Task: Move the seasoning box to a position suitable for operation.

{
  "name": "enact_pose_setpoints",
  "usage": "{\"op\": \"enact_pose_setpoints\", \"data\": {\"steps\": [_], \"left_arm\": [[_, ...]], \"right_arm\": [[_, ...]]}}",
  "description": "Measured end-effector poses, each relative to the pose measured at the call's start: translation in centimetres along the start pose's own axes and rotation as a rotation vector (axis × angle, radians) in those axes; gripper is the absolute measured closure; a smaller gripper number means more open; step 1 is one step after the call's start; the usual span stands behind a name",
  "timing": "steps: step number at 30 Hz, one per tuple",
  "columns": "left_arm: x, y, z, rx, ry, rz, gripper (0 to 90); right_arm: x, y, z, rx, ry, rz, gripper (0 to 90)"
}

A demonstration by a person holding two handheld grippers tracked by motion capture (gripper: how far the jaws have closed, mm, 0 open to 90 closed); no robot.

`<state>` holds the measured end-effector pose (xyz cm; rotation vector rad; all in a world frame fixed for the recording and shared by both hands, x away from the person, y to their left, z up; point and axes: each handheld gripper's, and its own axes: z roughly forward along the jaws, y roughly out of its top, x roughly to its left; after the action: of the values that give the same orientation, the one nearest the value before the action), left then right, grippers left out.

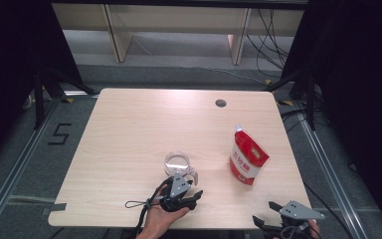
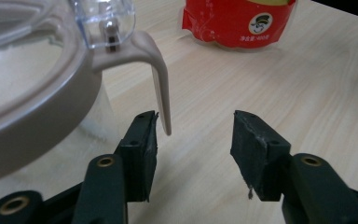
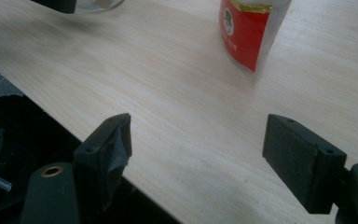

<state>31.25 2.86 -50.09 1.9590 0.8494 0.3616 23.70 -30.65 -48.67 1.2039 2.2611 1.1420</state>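
Tongs in the left hand (image 2: 193, 135) stand with jaws parted and nothing between them, right at the beige plastic handle (image 2: 161, 88) of a clear glass jug with a beige rim and transparent lid (image 1: 178, 163); the handle's hanging tip sits just beside the pad at nine o'clock in the left gripper view, possibly brushing it. On the high view the jug stands near the middle of the pale wooden worktop (image 1: 129, 134), toward six o'clock, with the red and white stand-up pouch with a spout (image 1: 247, 158) at its three o'clock, well apart.

Likely trouble, as I judge it: the handle is thin and open at its lower end, so a closing grip could slide off the tip, or a nudge from the near pad could turn or tip the light jug.

Right-hand tongs (image 3: 198, 144), also spread wide and empty, hover over the worktop's near edge at five o'clock.

Left gripper view alone reveals the handle's shape and its closeness to the pad; the high view gives the jug's place against the pouch, and the right gripper view shows the pouch's (image 3: 249, 35) narrow side.
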Motion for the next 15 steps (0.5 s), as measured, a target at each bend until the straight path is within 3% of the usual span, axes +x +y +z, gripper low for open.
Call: {"op": "enact_pose_setpoints", "data": {"steps": [3,5,9,10,11,12,13,15], "left_arm": [[-0.1,0.3,0.4,0.000,0.016,0.000,51.7],[0.0,0.3,0.7,-0.005,0.012,0.003,53.0],[0.0,0.4,1.1,-0.004,0.039,0.022,59.1],[-0.1,0.5,1.2,-0.005,0.058,0.029,59.1],[0.0,0.5,1.2,-0.006,0.068,0.061,61.0],[-0.1,0.5,1.3,-0.012,0.078,0.045,64.7],[-0.1,0.5,1.2,0.002,0.103,0.053,69.6],[0.0,0.6,1.2,-0.001,0.109,0.065,70.9]], "right_arm": [[0.0,0.0,-0.1,0.002,-0.012,-0.019,24.6],[0.1,0.0,0.0,0.017,0.012,0.004,24.7],[0.1,0.0,0.1,0.003,0.007,-0.014,24.7],[0.1,0.0,0.1,0.003,0.007,-0.014,24.7],[0.1,0.0,0.1,0.003,0.007,-0.017,24.7],[0.1,0.0,0.1,0.005,0.007,-0.018,24.7],[0.6,0.0,0.0,0.033,0.023,0.037,24.7],[0.4,0.0,0.1,0.024,0.023,0.015,24.7]]}}
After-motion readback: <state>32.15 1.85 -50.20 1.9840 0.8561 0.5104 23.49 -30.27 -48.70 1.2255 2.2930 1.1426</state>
